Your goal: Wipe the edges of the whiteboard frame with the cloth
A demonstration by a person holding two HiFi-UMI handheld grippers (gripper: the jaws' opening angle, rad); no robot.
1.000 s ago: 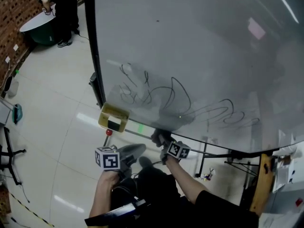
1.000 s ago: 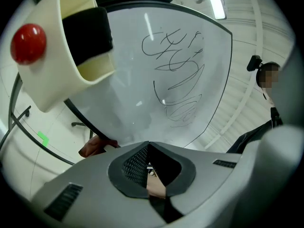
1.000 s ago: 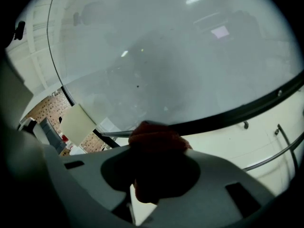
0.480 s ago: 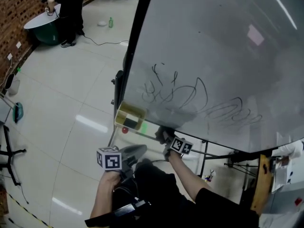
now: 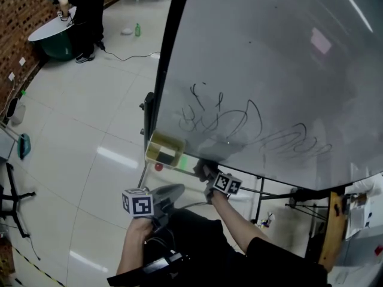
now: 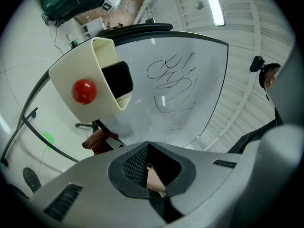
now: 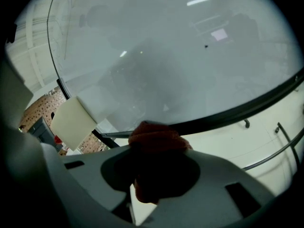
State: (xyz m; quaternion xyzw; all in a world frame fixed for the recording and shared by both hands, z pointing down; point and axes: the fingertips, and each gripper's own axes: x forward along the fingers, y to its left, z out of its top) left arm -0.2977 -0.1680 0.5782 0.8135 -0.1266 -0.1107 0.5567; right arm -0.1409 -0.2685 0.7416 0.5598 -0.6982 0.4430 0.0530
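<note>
The whiteboard (image 5: 269, 70) has black scribbles and a black frame (image 5: 168, 40). A cream tray (image 5: 164, 150) with a red ball and a black eraser hangs at its lower left corner. My right gripper (image 5: 204, 171) is shut on a reddish-brown cloth (image 7: 156, 134), which presses against the bottom frame edge (image 7: 237, 113) just right of the tray. In the left gripper view the cloth (image 6: 97, 140) shows below the tray (image 6: 90, 87). My left gripper (image 5: 169, 192) hangs lower, away from the board, with its jaws together and nothing held.
A person stands at a green round table (image 5: 51, 37) at the far upper left, with a cable on the tiled floor near it. A wooden stand (image 5: 329, 232) and black legs sit under the board's right side. A chair base (image 5: 12, 190) is at the left.
The head view swung, so the board's left edge now sits further right. The right gripper and cloth stay on the bottom frame beside the tray. The left gripper barely moved.
</note>
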